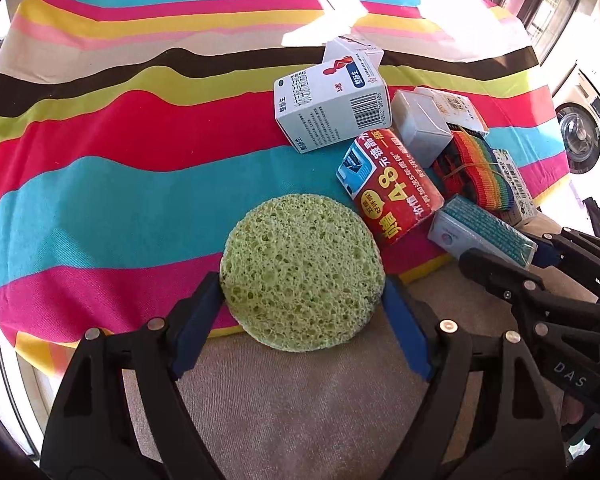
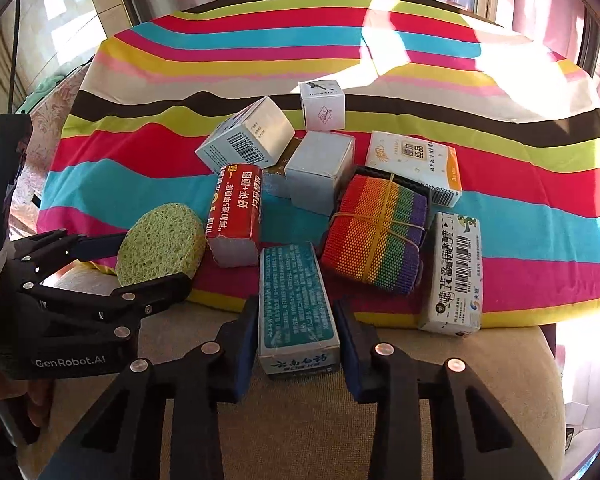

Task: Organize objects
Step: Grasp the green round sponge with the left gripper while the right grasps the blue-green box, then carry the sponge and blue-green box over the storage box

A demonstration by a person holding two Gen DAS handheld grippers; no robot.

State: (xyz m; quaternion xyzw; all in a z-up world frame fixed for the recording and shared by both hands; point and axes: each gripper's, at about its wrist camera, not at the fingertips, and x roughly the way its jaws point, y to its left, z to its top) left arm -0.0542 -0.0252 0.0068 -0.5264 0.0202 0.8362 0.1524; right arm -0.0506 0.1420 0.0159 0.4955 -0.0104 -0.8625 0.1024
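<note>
My left gripper (image 1: 302,292) is shut on a round green sponge (image 1: 302,270), held at the near edge of the striped cloth (image 1: 100,184); it also shows in the right wrist view (image 2: 160,250). My right gripper (image 2: 296,320) is shut on a teal box (image 2: 294,304), which shows in the left wrist view (image 1: 484,230) too. A red box (image 2: 236,214) lies just beyond, between sponge and teal box.
A pile sits on the cloth: a rainbow woven bundle (image 2: 380,232), white-and-blue boxes (image 2: 246,136), a grey box (image 2: 320,170), a small white cube (image 2: 323,105), an orange-trimmed box (image 2: 416,164) and a long white box (image 2: 454,276). Beige upholstery (image 2: 300,420) lies below the cloth edge.
</note>
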